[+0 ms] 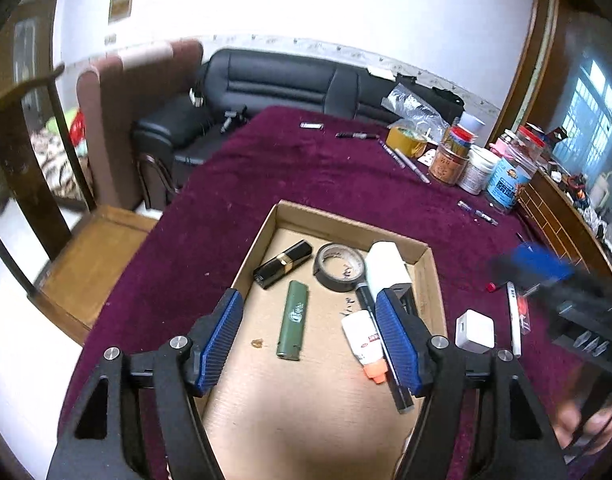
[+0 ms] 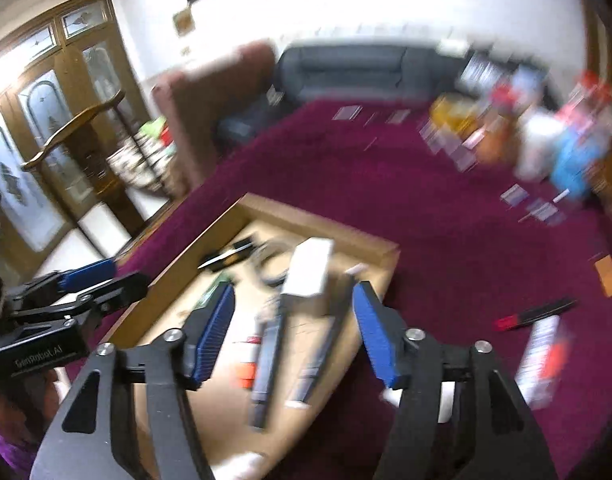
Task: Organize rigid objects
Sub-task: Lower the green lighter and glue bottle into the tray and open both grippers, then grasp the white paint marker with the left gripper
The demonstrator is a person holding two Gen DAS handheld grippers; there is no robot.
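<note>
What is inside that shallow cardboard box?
The cardboard box holds a black lipstick tube, green lighter, grey tape roll, white block, small white tube and black pen. Nearer contents are hidden.

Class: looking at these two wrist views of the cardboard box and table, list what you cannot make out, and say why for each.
- Jar labels, left wrist view: too small to read.
- Black marker, left wrist view: partly behind the left gripper's blue pad.
- Box contents, right wrist view: smeared by motion blur.
- Right gripper, left wrist view: blurred and cut off by the edge.
</note>
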